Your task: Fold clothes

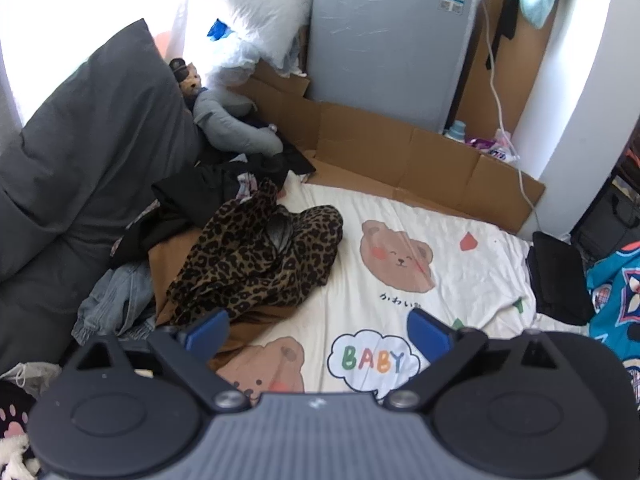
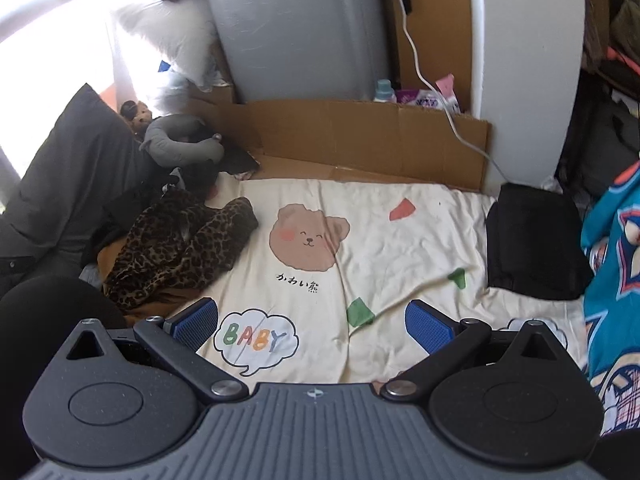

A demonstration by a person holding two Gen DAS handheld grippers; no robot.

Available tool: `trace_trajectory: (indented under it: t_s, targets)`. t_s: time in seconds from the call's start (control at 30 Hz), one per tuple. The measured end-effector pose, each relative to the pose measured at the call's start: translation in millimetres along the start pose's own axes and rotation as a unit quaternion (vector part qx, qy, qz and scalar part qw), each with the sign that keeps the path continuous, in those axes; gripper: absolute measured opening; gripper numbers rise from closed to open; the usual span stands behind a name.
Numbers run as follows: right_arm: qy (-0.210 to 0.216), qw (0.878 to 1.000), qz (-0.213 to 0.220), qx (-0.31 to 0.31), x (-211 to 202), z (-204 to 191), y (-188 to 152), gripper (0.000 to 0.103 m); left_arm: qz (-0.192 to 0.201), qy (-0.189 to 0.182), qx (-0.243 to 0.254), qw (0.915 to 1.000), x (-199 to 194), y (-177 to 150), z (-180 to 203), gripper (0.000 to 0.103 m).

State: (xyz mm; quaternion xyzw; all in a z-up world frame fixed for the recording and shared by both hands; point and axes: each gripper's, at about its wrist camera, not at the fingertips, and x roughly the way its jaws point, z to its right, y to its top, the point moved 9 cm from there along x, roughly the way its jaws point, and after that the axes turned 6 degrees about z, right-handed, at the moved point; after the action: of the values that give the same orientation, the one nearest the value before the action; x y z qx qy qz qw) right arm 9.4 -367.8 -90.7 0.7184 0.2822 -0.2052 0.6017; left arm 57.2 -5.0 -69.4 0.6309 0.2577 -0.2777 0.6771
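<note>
**Two open claws over a bed with clothes in a heap**

The left claw [image 1: 318,332] is wide open. Its blue pads [image 1: 208,330] are far apart and hold nothing. It hangs over the sheet [image 1: 460,292], close to the edge of the clothes heap.

The right claw [image 2: 312,322] is wide open too. Its blue pads [image 2: 428,326] hold nothing. It hangs over the sheet [image 2: 400,240], above the "BABY" cloud [image 2: 256,340].

The sheet is cream and has bear faces on it. One bear face [image 1: 396,256] sits in the middle of the bed.

The clothes lie in a heap on the left side of the bed. On top is a spotted cloth [image 1: 260,264], brown with black spots, all bunched up. In the right view the spotted cloth [image 2: 180,240] sits left of the bear face. Under it is a brown cloth [image 1: 168,256]. Beside that is a blue jeans cloth [image 1: 116,300]. Behind the heap are black clothes [image 1: 192,200], also bunched up.

A folded black cloth [image 2: 532,240] lies flat on the right side of the bed, well apart from the heap. Next to it is a blue blanket [image 2: 612,260] with pictures on it.

A big grey pillow [image 1: 92,152] leans at the left. A grey soft toy [image 1: 232,128] lies behind the heap. Flat cardboard [image 1: 400,152] stands along the far edge of the bed, with a grey box [image 1: 388,40] behind it.
</note>
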Motion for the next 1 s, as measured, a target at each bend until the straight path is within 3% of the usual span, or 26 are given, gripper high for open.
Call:
trace_trajectory:
  t_s: [0.27,0.33,0.43,0.67,1.0]
  targets:
    - [0.025,0.999,-0.036,0.004,4.8,-2.9,3.7,0.103,-0.009,0.009,0.014,0.9998,-2.4,1.4,9.1,0.099]
    - [0.02,1.0,-0.015,-0.006,0.6,-5.3,-1.7,0.103,-0.001,0.001,0.009,1.0,-5.7,0.8,4.5,0.1]
    - [0.012,1.0,-0.002,-0.014,-1.9,-10.1,-5.5,0.103,0.002,0.016,0.015,0.9998,-8.2,-6.5,3.5,0.101]
    - [-0.011,1.0,-0.001,-0.017,-1.9,-0.7,-3.0,0.103,0.009,0.008,0.007,0.9999,-15.6,-8.4,0.0,0.1]
    - [0.01,1.0,0.0,-0.006,-5.6,-2.2,-7.8,0.103,0.016,0.001,0.023,0.9996,-24.6,-6.6,1.6,0.1]
